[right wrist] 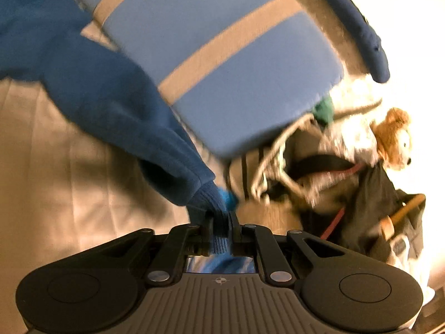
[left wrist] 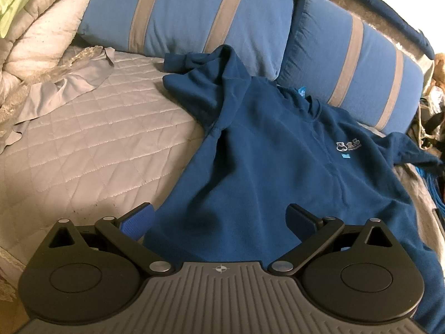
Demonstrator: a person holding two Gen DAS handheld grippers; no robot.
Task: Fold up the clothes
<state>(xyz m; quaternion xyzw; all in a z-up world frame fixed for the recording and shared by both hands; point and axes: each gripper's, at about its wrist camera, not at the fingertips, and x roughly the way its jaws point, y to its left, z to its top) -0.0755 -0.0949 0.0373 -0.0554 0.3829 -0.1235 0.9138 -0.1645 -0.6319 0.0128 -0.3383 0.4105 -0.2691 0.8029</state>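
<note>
Blue fleece, a sweatshirt [left wrist: 278, 167] lies front up on the quilted bed [left wrist: 91, 144], its long axis running from the hem near the left claw [left wrist: 219, 222] up to the collar at the striped pillows [left wrist: 189, 19]. That claw hangs released above the hem, touching nothing. The right claw [right wrist: 221, 222] is clenched on the ribbed cuff [right wrist: 215, 203], and the sleeve [right wrist: 111, 91] stretches from it back toward the body.

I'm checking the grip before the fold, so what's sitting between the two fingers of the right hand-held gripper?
In the right wrist view, the sweatshirt's ribbed cuff sits pinched in the right hand-held gripper, nothing else there.
</note>
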